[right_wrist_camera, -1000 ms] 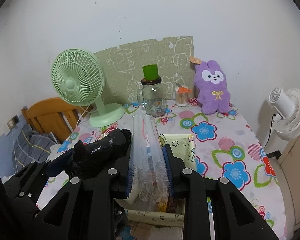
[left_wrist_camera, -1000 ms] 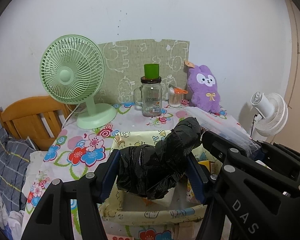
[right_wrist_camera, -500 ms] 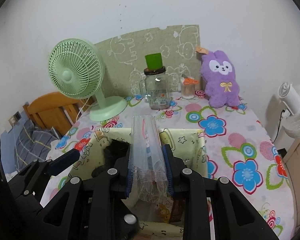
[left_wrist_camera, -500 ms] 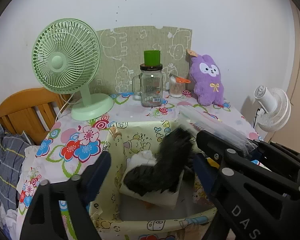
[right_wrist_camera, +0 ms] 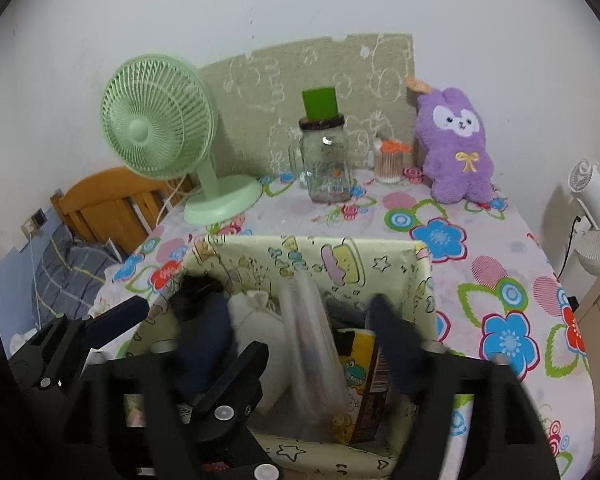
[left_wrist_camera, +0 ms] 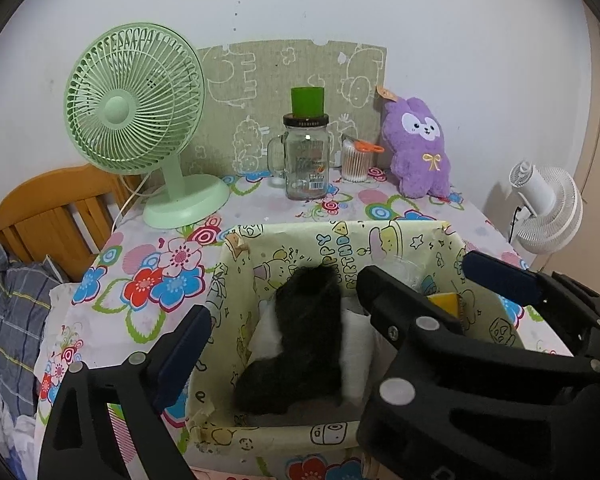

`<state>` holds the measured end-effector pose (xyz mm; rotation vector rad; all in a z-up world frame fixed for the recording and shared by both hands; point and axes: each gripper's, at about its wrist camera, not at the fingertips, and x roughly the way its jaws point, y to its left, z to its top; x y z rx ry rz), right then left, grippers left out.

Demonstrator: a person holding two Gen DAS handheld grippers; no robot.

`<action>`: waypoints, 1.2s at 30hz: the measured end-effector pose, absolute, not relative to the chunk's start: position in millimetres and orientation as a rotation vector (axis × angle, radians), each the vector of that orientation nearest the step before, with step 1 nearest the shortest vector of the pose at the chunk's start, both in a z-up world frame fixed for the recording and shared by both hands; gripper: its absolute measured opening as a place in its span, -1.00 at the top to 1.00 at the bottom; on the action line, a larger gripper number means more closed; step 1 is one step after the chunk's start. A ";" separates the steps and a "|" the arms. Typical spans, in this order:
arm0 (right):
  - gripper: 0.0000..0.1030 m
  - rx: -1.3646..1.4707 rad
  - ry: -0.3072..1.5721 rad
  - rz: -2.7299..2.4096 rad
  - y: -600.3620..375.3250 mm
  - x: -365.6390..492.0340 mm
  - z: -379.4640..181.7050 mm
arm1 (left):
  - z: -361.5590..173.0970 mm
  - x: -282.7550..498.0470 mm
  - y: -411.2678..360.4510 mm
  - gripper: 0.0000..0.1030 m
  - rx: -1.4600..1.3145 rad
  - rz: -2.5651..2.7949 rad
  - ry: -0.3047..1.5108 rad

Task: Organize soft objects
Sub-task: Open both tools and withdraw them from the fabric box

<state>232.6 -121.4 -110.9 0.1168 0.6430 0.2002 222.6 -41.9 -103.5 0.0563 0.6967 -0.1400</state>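
Inside box, clear bag shows; left view: black bundle.

Ahead of you a plain white wall rises behind the counter, whose cloth is printed with bright flowers. A green patterned board leans against that wall. To your left stands a wooden headboard with plaid bedding below; light is soft and even.

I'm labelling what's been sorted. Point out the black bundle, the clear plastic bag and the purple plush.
black bundle [left_wrist_camera: 300, 344], left wrist view, middle.
clear plastic bag [right_wrist_camera: 312, 344], right wrist view, middle.
purple plush [right_wrist_camera: 456, 148], right wrist view, belly.
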 end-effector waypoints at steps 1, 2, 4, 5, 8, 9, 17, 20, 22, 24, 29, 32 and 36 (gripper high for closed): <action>-0.57 0.112 0.644 0.197 -121.4 231.2 -109.6 | -102.2 221.0 -42.1 -0.87 0.056 -0.142 0.694; -0.57 0.113 0.644 0.197 -122.1 230.0 -108.7 | -101.3 219.5 -42.4 -0.87 0.055 -0.143 0.691; -0.58 0.116 0.643 0.195 -123.2 226.7 -106.6 | -99.2 216.8 -43.3 -0.88 0.054 -0.148 0.687; -0.59 0.118 0.642 0.194 -123.4 225.2 -105.9 | -97.6 214.3 -43.7 -0.88 0.053 -0.150 0.683; -0.65 0.123 0.635 0.190 -125.3 218.3 -102.0 | -93.2 208.3 -44.3 -0.90 0.051 -0.158 0.673; -0.66 0.123 0.631 0.188 -125.7 215.9 -100.4 | -92.2 206.2 -44.8 -0.90 0.051 -0.160 0.670; -0.72 0.125 0.601 0.167 -128.4 195.4 -85.2 | -79.3 190.2 -46.1 -0.98 0.046 -0.169 0.642; -0.78 0.124 0.585 0.160 -129.7 187.1 -79.9 | -73.6 181.7 -47.1 -0.99 0.050 -0.168 0.623; -0.81 0.124 0.571 0.153 -130.7 179.6 -75.8 | -70.7 176.4 -47.7 -0.99 0.049 -0.171 0.614; -0.82 0.124 0.563 0.148 -131.0 173.0 -72.4 | -68.1 171.4 -48.1 -0.99 0.048 -0.174 0.607; -0.83 0.121 0.543 0.137 -132.3 156.7 -64.8 | -61.9 156.5 -50.0 -0.99 0.046 -0.183 0.586; -0.84 0.121 0.529 0.130 -133.4 145.4 -60.4 | -58.4 147.7 -50.7 -0.99 0.046 -0.188 0.574; -0.85 0.119 0.512 0.124 -133.6 132.0 -54.9 | -53.4 136.2 -51.7 -0.99 0.047 -0.188 0.557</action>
